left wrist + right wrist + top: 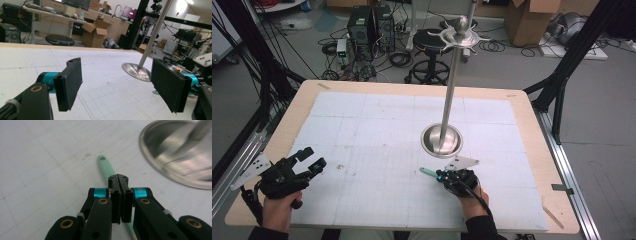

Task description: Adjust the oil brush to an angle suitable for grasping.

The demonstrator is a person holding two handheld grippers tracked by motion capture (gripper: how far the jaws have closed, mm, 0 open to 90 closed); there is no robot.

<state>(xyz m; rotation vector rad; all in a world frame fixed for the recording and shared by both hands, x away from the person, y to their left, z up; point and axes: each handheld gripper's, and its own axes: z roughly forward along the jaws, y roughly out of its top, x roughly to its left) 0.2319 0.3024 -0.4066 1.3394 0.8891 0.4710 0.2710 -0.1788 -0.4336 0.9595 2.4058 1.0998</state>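
A metal stand with a round dished base (pixel 441 140) and a tall pole topped by a ring of hooks (pixel 460 37) rises at the table's middle right. Just in front of the base, my right gripper (pixel 441 175) is shut on a mint-green utensil handle (pixel 428 172). In the right gripper view the handle (pixel 105 166) runs out from under the closed pads (pixel 119 180), with its holed end toward the base (pixel 175 157). My left gripper (pixel 313 158) rests at the near left, open with nothing between its pads (pixel 70 82), and faces the base (pixel 136 71).
A white gridded mat (pixel 377 130) covers the wooden table (pixel 532 107). On the floor beyond the far edge are a black stool (pixel 430 42), computer cases (pixel 369 25), cables and cardboard boxes (pixel 532 17). Black frame posts (pixel 572 60) stand at both sides.
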